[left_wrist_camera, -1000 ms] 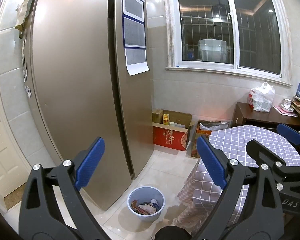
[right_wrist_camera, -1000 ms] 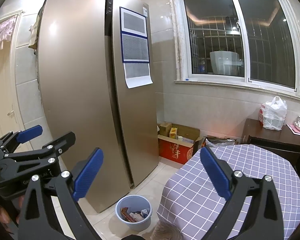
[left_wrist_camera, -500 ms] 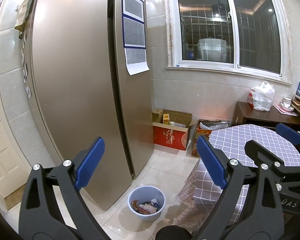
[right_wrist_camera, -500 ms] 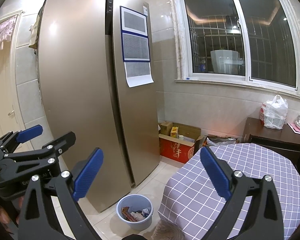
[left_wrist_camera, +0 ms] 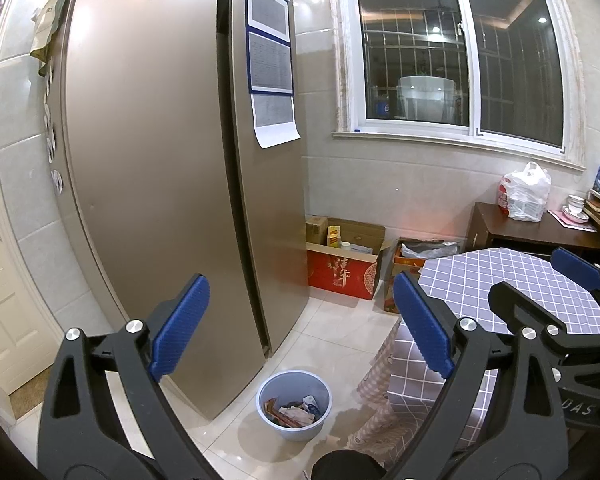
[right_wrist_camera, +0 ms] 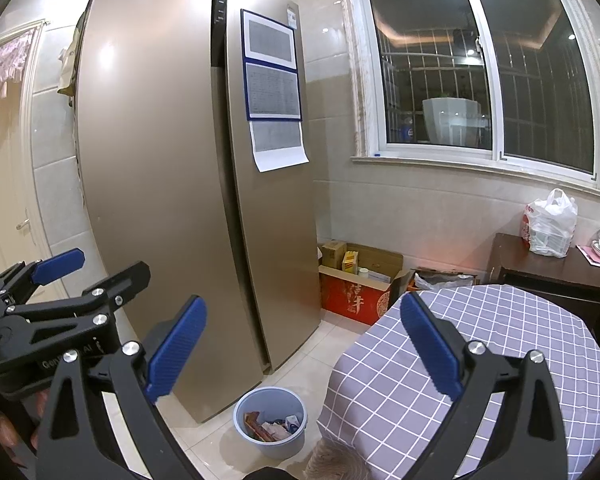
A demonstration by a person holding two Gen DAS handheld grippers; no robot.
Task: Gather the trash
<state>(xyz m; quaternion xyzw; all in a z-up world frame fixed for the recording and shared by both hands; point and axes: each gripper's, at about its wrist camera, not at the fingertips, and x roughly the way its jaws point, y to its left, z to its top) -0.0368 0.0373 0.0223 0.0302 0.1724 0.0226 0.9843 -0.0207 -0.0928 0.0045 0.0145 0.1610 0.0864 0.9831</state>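
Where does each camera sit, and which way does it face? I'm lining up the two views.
Left wrist: on the open left gripper, facing fridge and bin; right gripper at right edge.
Right wrist: on the open right gripper, same heading; left gripper at left, fingers below.
Shared: fridge, bin, checked table, window.

Open floor gap to bin between fridge and table.

A tall shiny gold fridge stands on the pale tiled floor. A big dark window sits in the tiled wall.
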